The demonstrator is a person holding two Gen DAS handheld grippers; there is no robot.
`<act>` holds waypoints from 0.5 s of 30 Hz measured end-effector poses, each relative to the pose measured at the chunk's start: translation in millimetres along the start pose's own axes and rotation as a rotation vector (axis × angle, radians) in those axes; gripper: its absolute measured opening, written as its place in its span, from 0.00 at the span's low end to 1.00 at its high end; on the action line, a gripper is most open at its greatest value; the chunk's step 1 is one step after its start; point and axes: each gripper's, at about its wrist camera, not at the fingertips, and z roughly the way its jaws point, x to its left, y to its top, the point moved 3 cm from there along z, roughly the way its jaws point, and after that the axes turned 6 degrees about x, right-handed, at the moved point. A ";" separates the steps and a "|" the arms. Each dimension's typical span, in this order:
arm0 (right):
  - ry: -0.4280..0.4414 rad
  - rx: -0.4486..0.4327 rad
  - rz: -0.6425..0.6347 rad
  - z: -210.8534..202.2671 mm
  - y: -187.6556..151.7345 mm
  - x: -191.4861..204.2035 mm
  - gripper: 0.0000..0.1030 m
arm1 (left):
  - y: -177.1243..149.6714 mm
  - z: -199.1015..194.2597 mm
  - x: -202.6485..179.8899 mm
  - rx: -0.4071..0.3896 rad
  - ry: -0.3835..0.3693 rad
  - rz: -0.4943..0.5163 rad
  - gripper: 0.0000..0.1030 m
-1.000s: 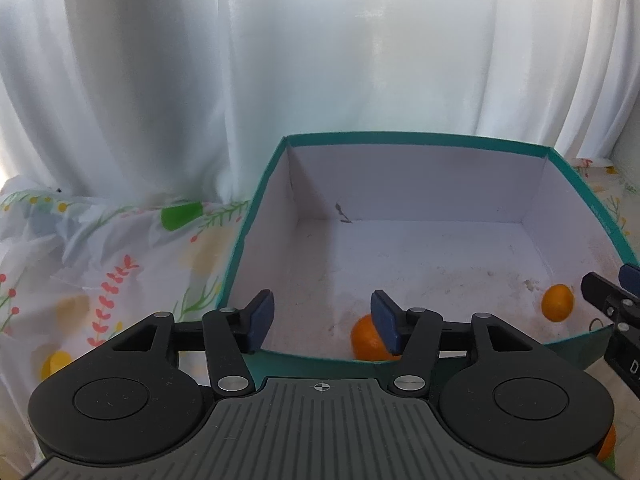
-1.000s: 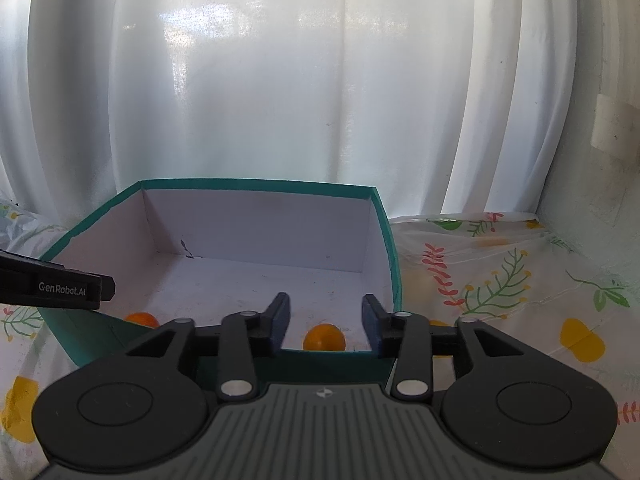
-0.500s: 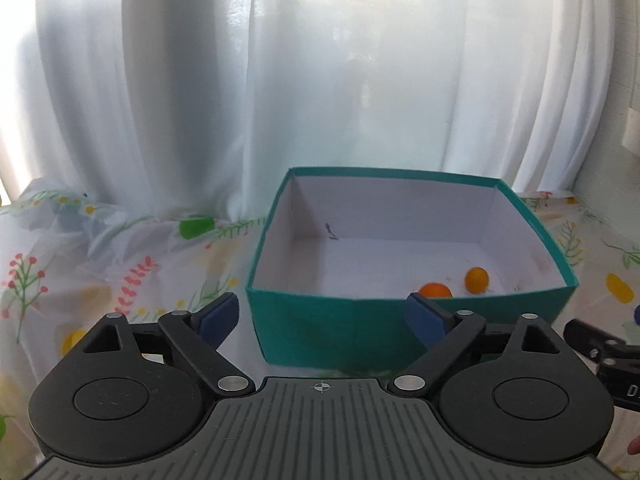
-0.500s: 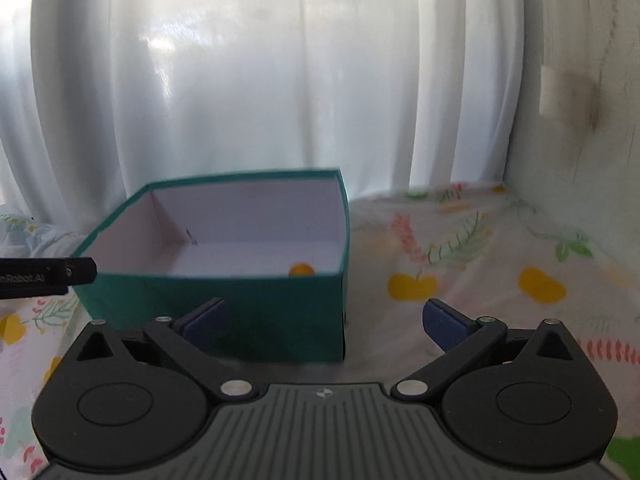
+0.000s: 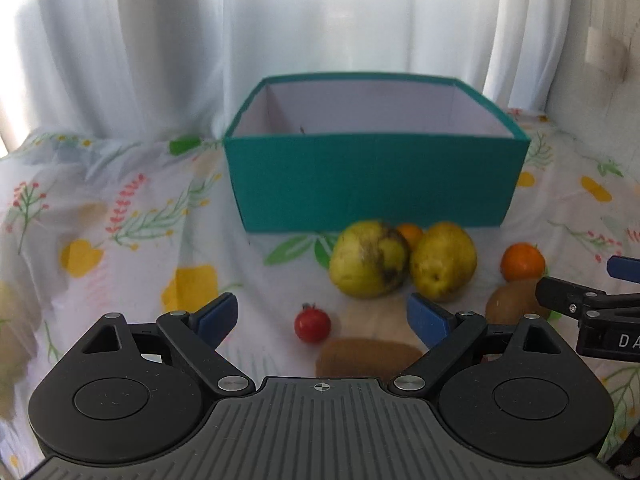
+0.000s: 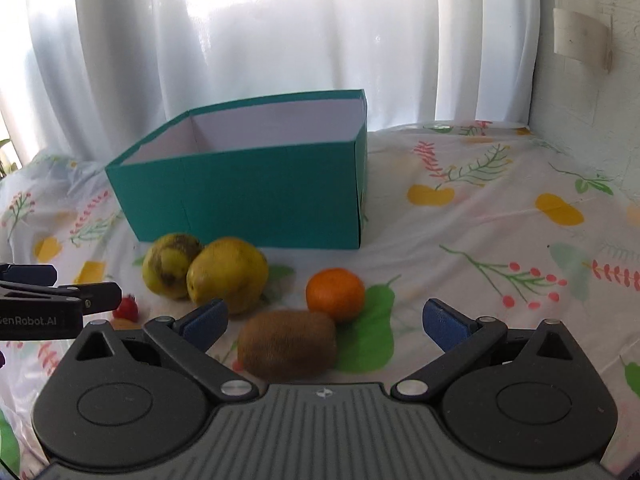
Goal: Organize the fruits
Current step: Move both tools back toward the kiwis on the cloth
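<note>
Fruit: two yellow-green pears sit touching each other on the cloth just in front of the teal box; the left pear (image 5: 370, 264) carries a dark bruise, the right pear (image 5: 443, 266) looks cleaner.
Small orange: a small orange (image 5: 410, 233) peeks out between and behind the pears, close to the box wall.
Orange: a larger orange (image 6: 335, 294) lies to the right of the pears, apart from them and touching the kiwi in front of it.
Kiwi: one brown kiwi (image 6: 286, 345) lies lengthwise between the spread fingers of the right gripper, untouched by either pad.
Second kiwi: another kiwi (image 5: 368, 357) rests low in the left wrist view, partly behind that gripper's body.
Red fruit: a small red fruit with a green top (image 5: 312, 325) sits left of the second kiwi; its kind is not clear.
Box: the teal box (image 5: 372, 184) stands open-topped behind the fruit, its white inner walls showing; its floor is hidden from both cameras.
Left gripper: the left gripper (image 5: 323, 317) hangs over the cloth with blue pads wide apart, gripping nothing.
Right gripper: the right gripper (image 6: 325, 323) is likewise spread wide and empty.
Cloth: a white floral tablecloth (image 6: 500, 216) covers the surface.
Backdrop: a sheer white curtain (image 6: 256, 40) hangs behind the box, and a pale wall (image 6: 592, 92) closes the right side.
</note>
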 end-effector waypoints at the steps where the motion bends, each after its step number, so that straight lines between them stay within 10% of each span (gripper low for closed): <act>1: -0.004 0.006 -0.005 0.5 -1.8 1.7 1.00 | -3.0 -0.1 -0.8 0.009 -0.005 -0.002 0.92; 15: -0.020 0.031 -0.045 8.8 -16.5 8.1 1.00 | -29.6 3.9 -19.2 0.042 -0.020 0.052 0.91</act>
